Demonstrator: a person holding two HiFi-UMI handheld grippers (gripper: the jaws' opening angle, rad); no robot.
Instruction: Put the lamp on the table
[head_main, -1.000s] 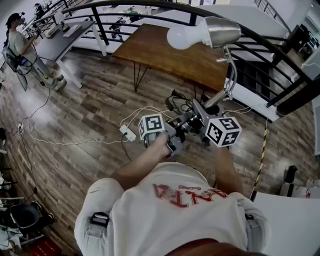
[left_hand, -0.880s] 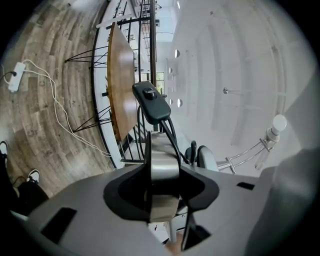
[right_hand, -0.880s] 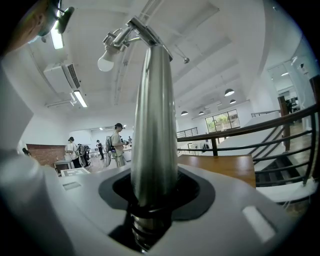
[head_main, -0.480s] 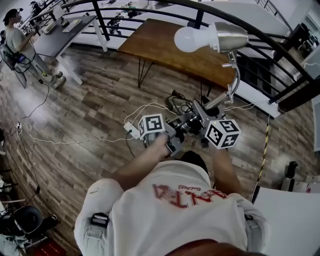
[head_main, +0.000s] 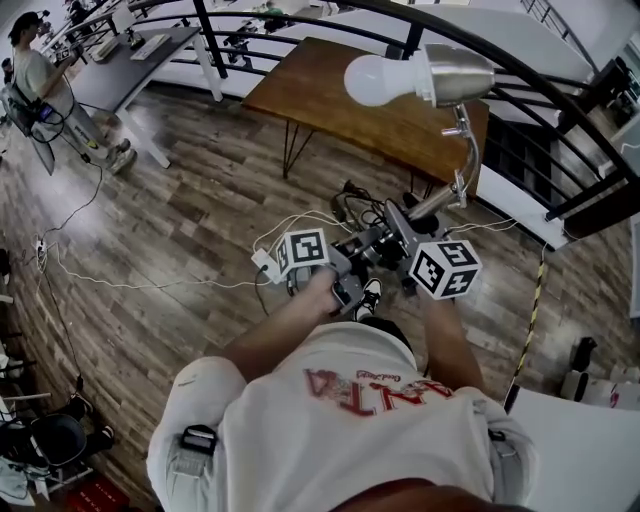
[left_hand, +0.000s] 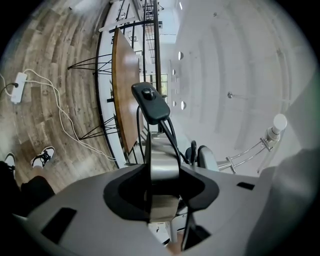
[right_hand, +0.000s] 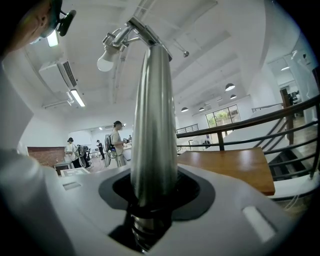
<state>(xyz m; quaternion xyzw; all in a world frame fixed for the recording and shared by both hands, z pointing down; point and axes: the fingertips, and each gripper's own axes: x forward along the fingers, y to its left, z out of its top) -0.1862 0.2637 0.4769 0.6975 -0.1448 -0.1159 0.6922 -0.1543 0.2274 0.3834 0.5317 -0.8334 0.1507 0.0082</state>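
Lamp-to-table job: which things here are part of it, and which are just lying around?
Part of the job:
- lamp, off the floor
- left gripper, shut on the lamp's base end
- right gripper, shut on the lamp's stem
- wooden table, the target

Just lying about:
- power strip on the floor
- grey desk
- person standing by that desk

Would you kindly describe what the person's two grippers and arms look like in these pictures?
Both the left gripper and the right gripper have light grey moulded shells with a black recess round the jaws. Each carries a white cube with black square markers: left cube, right cube. The person wears a white short-sleeved T-shirt with red lettering.
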